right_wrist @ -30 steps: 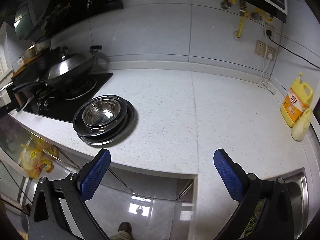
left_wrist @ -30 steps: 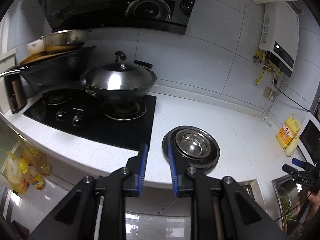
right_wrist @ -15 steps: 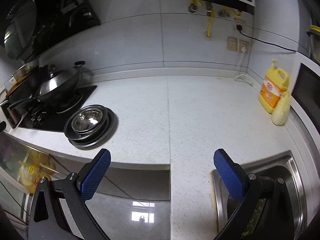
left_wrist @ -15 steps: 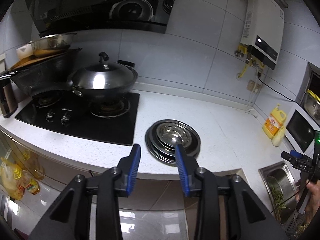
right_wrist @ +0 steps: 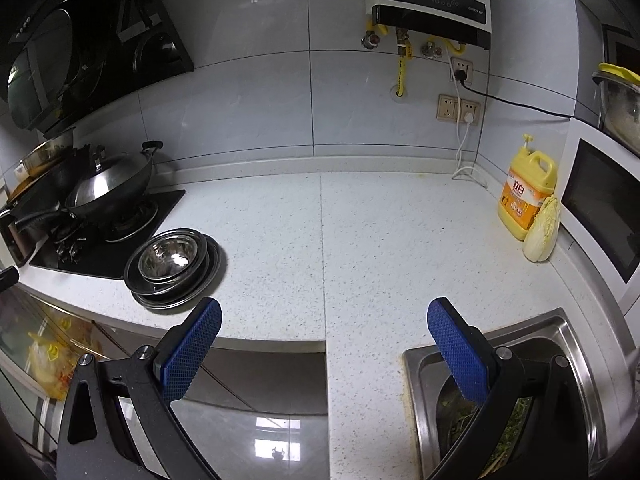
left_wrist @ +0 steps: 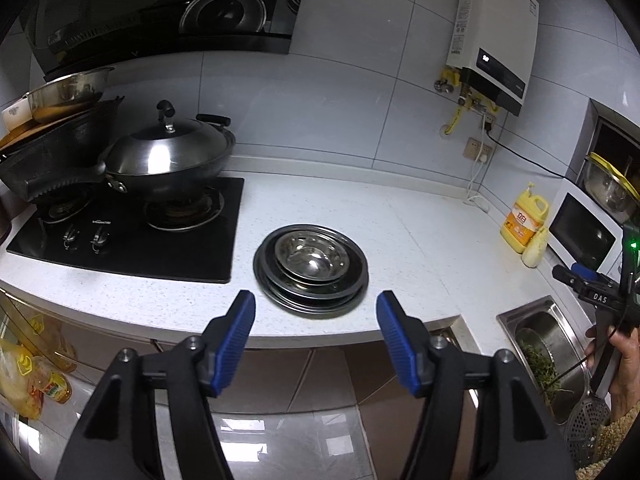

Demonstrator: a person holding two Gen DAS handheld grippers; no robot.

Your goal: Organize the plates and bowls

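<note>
A stack of steel plates (left_wrist: 352,276) (right_wrist: 208,276) with a steel bowl (left_wrist: 312,256) (right_wrist: 170,260) nested on top rests on the white counter (left_wrist: 420,248) beside the stove. My left gripper (left_wrist: 316,316) hangs in front of the counter edge, short of the stack; its jaws are opening and nothing is between them. My right gripper (right_wrist: 324,328) stands wide open over the counter edge near the sink, well right of the stack, with nothing in it. In the left wrist view the right gripper (left_wrist: 580,284) shows at the far right in a hand.
A lidded wok (left_wrist: 168,156) sits on the black stove (left_wrist: 128,240) at left. A yellow detergent jug (right_wrist: 526,196) and a cabbage (right_wrist: 542,228) stand by a microwave (right_wrist: 604,204). The sink (right_wrist: 568,344) holds greens. Wall sockets and a cord lie behind.
My left gripper has pulled back from the stack and its jaws have spread from nearly shut to wide. The right gripper has drifted right toward the sink, still open.
</note>
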